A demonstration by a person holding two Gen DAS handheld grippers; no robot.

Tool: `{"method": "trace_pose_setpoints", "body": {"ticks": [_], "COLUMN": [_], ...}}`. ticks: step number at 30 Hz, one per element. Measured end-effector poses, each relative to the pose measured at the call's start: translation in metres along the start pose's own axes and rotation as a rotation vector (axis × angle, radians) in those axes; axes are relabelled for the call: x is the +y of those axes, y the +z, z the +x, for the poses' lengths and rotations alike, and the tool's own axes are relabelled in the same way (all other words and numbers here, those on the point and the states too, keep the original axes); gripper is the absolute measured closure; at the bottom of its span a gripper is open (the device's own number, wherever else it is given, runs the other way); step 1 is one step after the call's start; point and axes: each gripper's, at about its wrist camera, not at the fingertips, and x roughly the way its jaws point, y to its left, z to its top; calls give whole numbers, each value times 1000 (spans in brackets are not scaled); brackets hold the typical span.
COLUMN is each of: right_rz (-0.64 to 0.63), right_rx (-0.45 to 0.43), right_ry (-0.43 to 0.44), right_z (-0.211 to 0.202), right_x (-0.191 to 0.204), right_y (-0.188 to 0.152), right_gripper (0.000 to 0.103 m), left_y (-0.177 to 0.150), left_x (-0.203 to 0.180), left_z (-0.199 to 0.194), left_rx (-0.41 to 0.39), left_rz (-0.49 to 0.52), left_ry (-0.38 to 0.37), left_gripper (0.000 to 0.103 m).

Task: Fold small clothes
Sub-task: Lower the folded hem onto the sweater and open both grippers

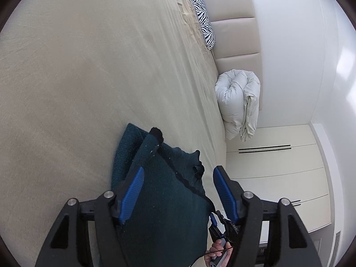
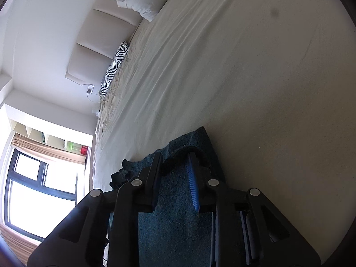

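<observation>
A dark teal knitted garment (image 1: pixel 164 200) with black trim lies crumpled on the beige bed sheet (image 1: pixel 89 77). My left gripper (image 1: pixel 179 170) is open wide. Its blue pads (image 1: pixel 131 195) stand on either side of the garment without pressing it. The right wrist view shows the same garment (image 2: pixel 175 211) under my right gripper (image 2: pixel 174 156). Its jaws stand partly apart, and a strip of black trim (image 2: pixel 178 163) runs across the gap and around the tip of the blue-padded finger (image 2: pixel 192 182). A hand (image 1: pixel 215 252) holding the right gripper (image 1: pixel 220 223) shows at the bottom of the left wrist view.
A folded white duvet (image 1: pixel 239 102) rests at the head of the bed against the padded headboard (image 1: pixel 235 33). A zebra-print pillow (image 1: pixel 203 17) lies further along it. White drawers (image 1: pixel 273 178) stand beside the bed. A window (image 2: pixel 40 191) is on the other side.
</observation>
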Motion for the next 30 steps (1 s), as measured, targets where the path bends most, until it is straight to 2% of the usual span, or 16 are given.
{"method": "trace_pose_setpoints", "body": {"ticks": [1, 2, 3, 6, 15, 18, 23, 25, 27, 29, 30], "right_rz": [0, 0, -6, -80, -358, -412, -478, -482, -487, -484, -481], "right_rx": [-11, -23, -38, -39, 20, 35, 65, 75, 80, 79, 77], "right_ry": [-1, -4, -14, -36, -229, -254, -278, -273, -274, -274, -272], "right_z": [-2, -7, -12, -27, -65, -73, -95, -97, -97, -99, -101], "right_x": [-1, -2, -2, 4, 10, 7, -2, -5, -7, -9, -10], "right_y": [1, -1, -2, -10, -73, -92, -119, -123, -124, -125, -124], "right_gripper": [61, 47, 46, 46, 48, 49, 52, 57, 62, 66, 68], "left_y": [-2, -6, -10, -29, -97, -114, -134, -140, -144, -145, -145], "left_x": [-1, -3, -4, -8, 1, 6, 8, 5, 3, 2, 3], "left_z": [-4, -9, -14, -34, -68, -68, -68, -66, -64, -61, -61], "left_rx": [2, -2, -5, -21, -32, -22, -22, -27, -27, -22, -27], "left_rz": [12, 25, 43, 120, 273, 327, 385, 410, 437, 452, 459], "left_ry": [1, 5, 14, 61, 206, 265, 299, 317, 337, 353, 369], "left_gripper": [36, 36, 36, 36, 36, 36, 37, 37, 43, 57, 60]}}
